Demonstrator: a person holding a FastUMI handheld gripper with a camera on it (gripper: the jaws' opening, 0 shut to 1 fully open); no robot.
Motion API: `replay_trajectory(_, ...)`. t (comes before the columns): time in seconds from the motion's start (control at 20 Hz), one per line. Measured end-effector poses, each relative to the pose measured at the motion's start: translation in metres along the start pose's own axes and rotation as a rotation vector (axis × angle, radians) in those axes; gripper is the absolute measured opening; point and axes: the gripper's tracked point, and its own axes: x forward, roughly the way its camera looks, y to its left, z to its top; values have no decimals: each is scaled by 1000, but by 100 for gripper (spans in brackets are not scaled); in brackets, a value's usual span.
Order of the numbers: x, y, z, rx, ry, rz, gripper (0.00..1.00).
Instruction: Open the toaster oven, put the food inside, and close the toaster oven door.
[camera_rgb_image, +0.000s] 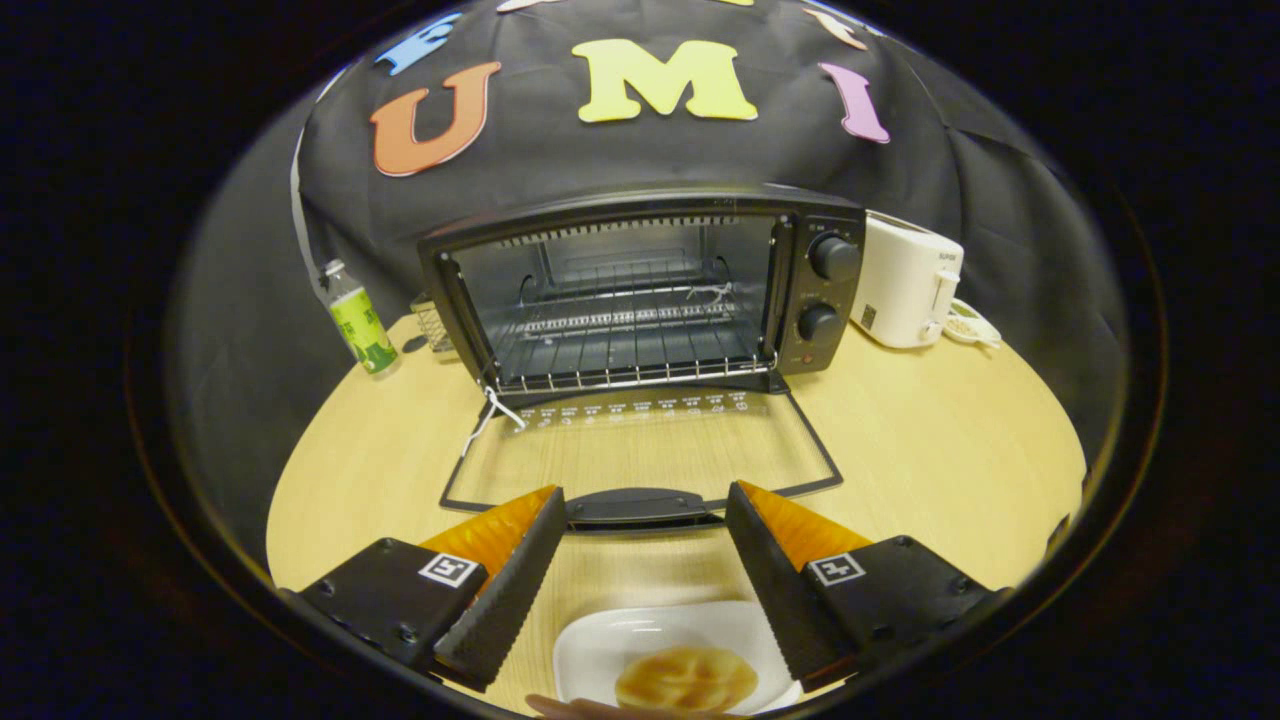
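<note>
1. Wooden table (940, 440) carries the toaster oven (640, 290); its door (640, 455) lies fully open, flat on the table
2. Gripper (645, 570) fingers stand apart, holding nothing
3. Food (686, 678) rests on a white plate (600, 650), between the fingers and below them
4. Step in hand: loading. Next move calls for closing on the plate and carrying it onto the rack (625, 355)

Light wooden table (930, 440). Directly on it: toaster oven (640, 290) at 12 o'clock, door lowered flat; bottle (361, 320) at 10 o'clock; white toaster (905, 283) at 2 o'clock; white plate (620, 645) with food (687, 678) at 6 o'clock.
</note>
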Motion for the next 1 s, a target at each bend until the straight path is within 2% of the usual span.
replay_trajectory(0.25, -46, -7, -3, 0, -17, 49, 100)
replay_trajectory(0.5, -82, -16, -31, -54, -9, 65, 100)
replay_trajectory(0.8, -100, -16, -82, -47, 43, 101, 100)
replay_trajectory(1.0, -96, -11, -101, -36, 58, 107, 100)
